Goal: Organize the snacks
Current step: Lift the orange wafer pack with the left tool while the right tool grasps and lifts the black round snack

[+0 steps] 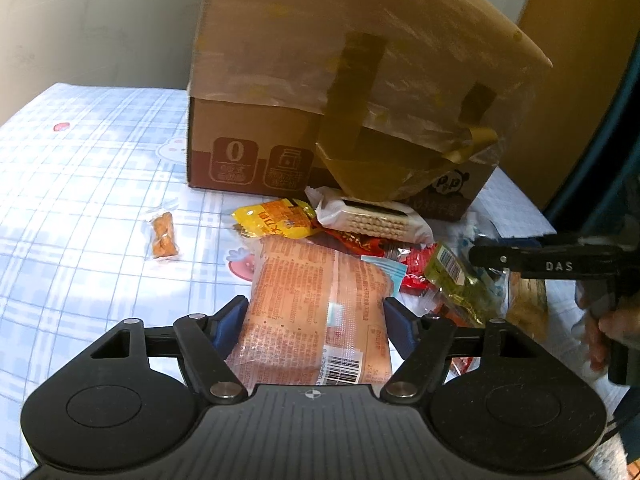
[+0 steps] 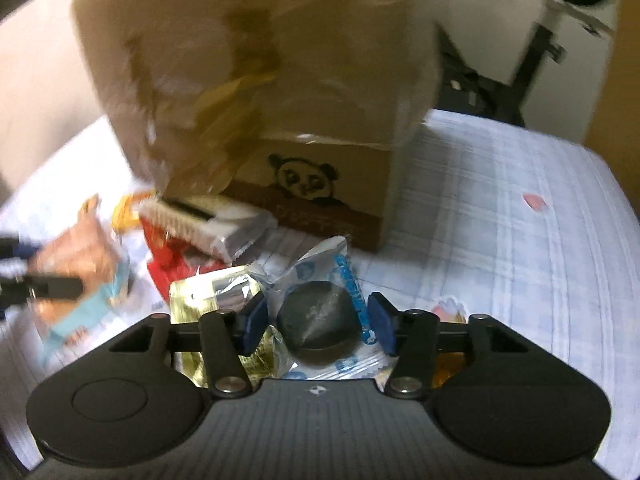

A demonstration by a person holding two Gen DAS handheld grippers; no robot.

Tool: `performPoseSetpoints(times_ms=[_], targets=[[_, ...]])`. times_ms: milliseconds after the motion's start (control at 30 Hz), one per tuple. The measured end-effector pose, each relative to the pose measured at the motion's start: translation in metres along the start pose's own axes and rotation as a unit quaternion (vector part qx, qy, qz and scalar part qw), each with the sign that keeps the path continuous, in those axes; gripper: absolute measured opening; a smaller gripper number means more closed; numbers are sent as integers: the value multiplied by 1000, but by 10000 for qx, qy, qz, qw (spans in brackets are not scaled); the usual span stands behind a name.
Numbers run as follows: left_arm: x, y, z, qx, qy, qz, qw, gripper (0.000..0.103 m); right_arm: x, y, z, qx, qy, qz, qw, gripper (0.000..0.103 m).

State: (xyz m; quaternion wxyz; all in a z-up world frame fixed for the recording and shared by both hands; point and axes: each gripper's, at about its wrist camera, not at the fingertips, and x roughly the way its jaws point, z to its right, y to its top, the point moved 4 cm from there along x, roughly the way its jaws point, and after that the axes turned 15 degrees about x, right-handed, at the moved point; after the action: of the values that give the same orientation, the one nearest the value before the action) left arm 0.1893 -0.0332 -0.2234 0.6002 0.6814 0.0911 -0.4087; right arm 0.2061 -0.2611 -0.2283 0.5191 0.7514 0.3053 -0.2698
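My left gripper is shut on an orange snack packet with a barcode, its blue pads pressing both sides. My right gripper is closed on a clear blue-printed packet holding a round dark cookie. A cardboard box with open taped flaps stands behind the snack pile; in the right wrist view its panda-printed side faces me. The pile holds a white wafer packet, a yellow packet, red packets and a green packet. The right gripper shows in the left wrist view.
A small clear packet of brown snack lies alone on the blue plaid tablecloth to the left. A gold foil packet lies under my right gripper's left finger. A black stand is behind the table.
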Motion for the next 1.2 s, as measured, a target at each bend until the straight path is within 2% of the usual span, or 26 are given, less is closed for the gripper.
performPoseSetpoints(times_ms=[167, 600, 1200], targets=[[-5, 2, -3, -9, 85, 20, 10000, 75, -16, -3, -3, 90, -4, 186, 9998, 53], [-35, 21, 4, 141, 309, 407, 9986, 75, -51, 3, -24, -144, 9, 696, 9975, 53], [-95, 78, 18, 511, 468, 1298, 9891, 75, -120, 38, -58, -410, 399, 1703, 9837, 52]])
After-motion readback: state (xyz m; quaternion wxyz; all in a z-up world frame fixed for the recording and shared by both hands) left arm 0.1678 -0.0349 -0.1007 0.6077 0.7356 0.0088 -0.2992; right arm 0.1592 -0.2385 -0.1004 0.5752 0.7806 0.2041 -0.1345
